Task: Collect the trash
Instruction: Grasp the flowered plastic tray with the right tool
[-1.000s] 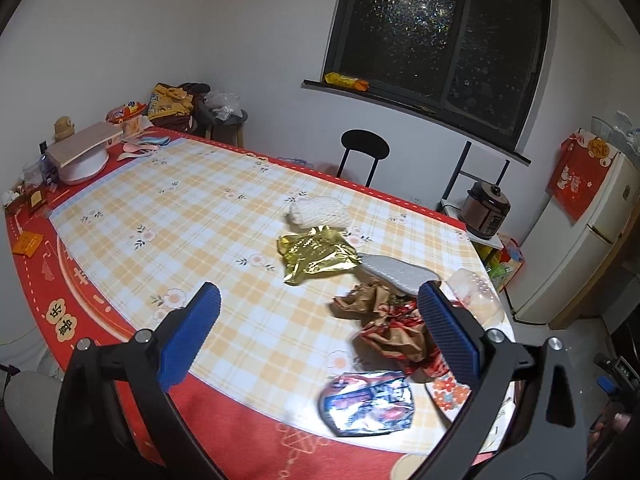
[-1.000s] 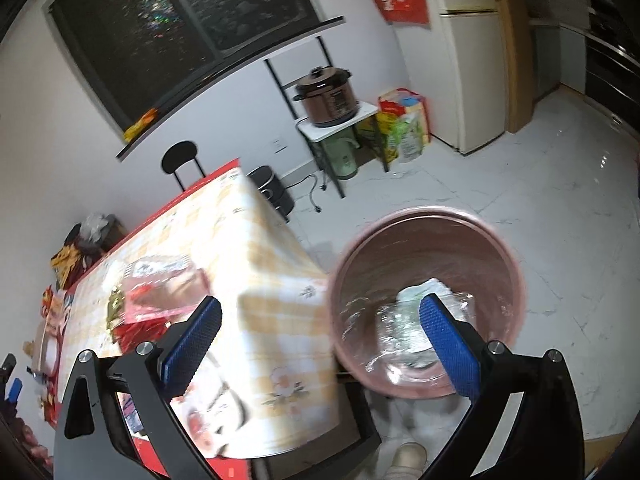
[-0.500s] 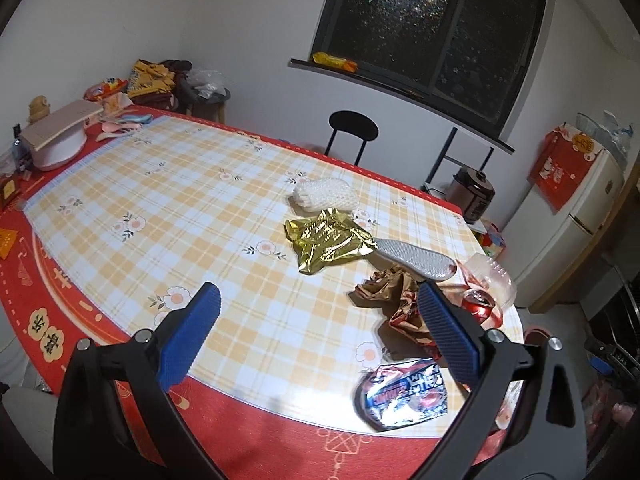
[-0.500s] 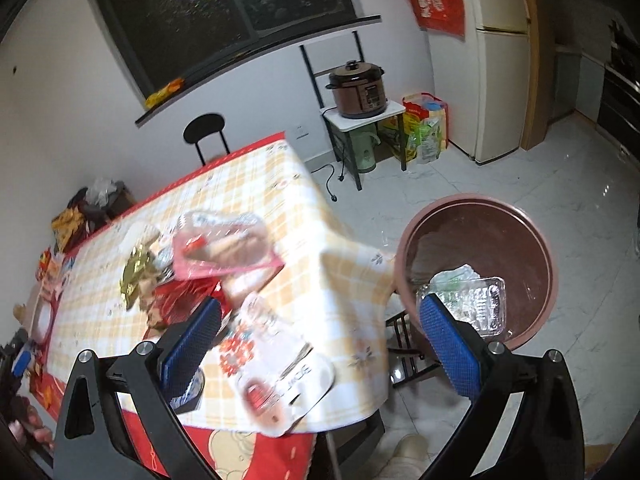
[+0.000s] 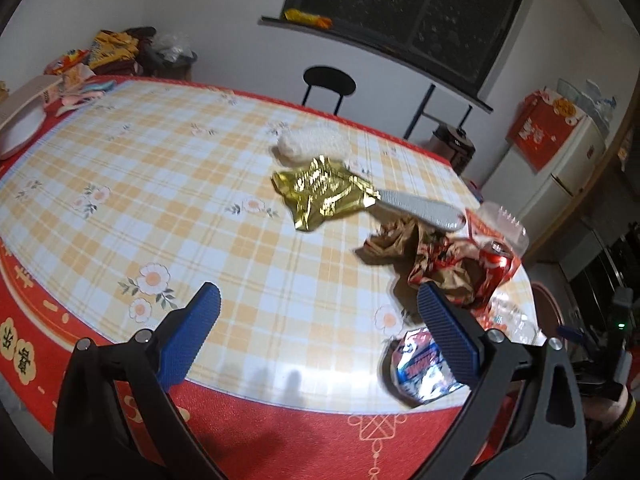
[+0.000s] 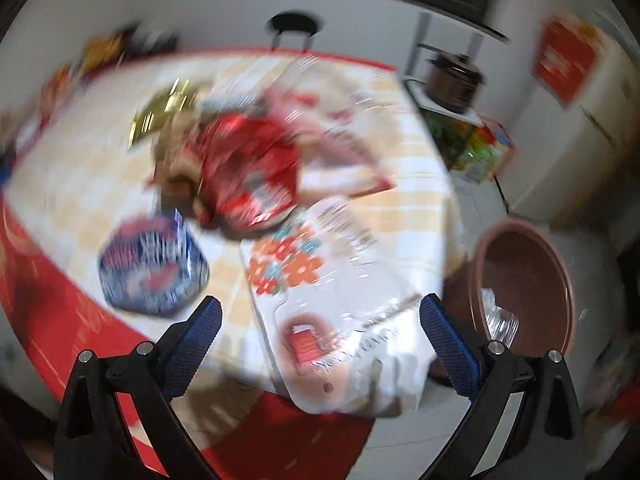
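Checked yellow tablecloth (image 5: 168, 184) with a red border covers the table; dark window (image 5: 412, 12) behind, black chair (image 5: 329, 82) at the far edge, fridge (image 5: 560, 176) at right.

Left gripper (image 5: 318, 324): blue pads spread wide, nothing between them, held above the near table edge. Compared with 0.5 s ago the left view has shifted slightly; the trash now sits further right in frame, but the pieces lie in the same layout.

Trash on the table, left view: white foam net (image 5: 312, 145) farthest; gold foil wrapper (image 5: 326, 194) just in front of it; grey textured strip (image 5: 420, 209) touching the foil's right side; crumpled brown and red paper (image 5: 424, 258) nearer; red soda can (image 5: 494, 266) against that heap; blue-and-white snack bag (image 5: 420, 368) at the near right edge, partly behind the right finger.

Right gripper (image 6: 320, 328): pads wide apart, empty. View is heavily motion-blurred. 0.5 s ago it looked from farther back, with the brown bin (image 6: 524, 284) largely between the pads; now it is over the table corner, with a clear plastic package (image 6: 332, 300) bearing red print between the pads and overhanging the edge. The bin stands on the floor to the right, just off the table corner, with clear plastic trash (image 6: 500, 316) inside. Red wrapper (image 6: 248, 172) and blue snack bag (image 6: 154, 268) are recognisable; finer detail cannot be read.
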The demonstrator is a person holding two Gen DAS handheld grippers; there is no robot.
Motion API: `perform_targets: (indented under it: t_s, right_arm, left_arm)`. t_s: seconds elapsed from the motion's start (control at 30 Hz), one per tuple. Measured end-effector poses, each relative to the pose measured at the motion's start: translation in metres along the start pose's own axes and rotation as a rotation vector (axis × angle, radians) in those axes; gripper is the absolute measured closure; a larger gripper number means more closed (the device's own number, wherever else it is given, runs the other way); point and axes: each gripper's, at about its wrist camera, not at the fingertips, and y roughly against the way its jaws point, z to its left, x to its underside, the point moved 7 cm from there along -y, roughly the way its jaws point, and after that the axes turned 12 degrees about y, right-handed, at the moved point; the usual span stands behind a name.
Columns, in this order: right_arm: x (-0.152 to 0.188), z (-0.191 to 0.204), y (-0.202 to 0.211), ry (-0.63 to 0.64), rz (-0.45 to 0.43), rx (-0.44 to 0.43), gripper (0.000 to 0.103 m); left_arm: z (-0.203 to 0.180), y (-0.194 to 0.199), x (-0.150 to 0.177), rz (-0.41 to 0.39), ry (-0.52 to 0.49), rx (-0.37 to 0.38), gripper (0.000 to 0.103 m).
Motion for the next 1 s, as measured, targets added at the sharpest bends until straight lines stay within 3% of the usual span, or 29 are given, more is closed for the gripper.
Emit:
perform_targets:
  t_s: [0.13, 0.3, 0.67, 1.0]
  right_arm:
    - [-0.011, -0.007, -0.010, 0.041, -0.013, -0.010, 0.006]
    - [-0.018, -0.012, -0.028, 0.088, 0.022, -0.051, 0.024]
    - [-0.020, -0.012, -0.057, 0.107, 0.053, -0.099, 0.041]
    - [-0.016, -0.010, -0.055, 0.115, 0.032, -0.127, 0.046]
  left_arm:
    - [0.009, -0.013, 0.006, 0.041, -0.013, 0.009, 0.006]
    - [0.011, -0.023, 0.013, 0.078, -0.031, 0.027, 0.006]
    - [-0.002, -0.033, 0.027, 0.120, -0.096, 0.044, 0.006]
    - [-0.018, -0.046, 0.045, 0.175, -0.103, 0.053, 0.006]
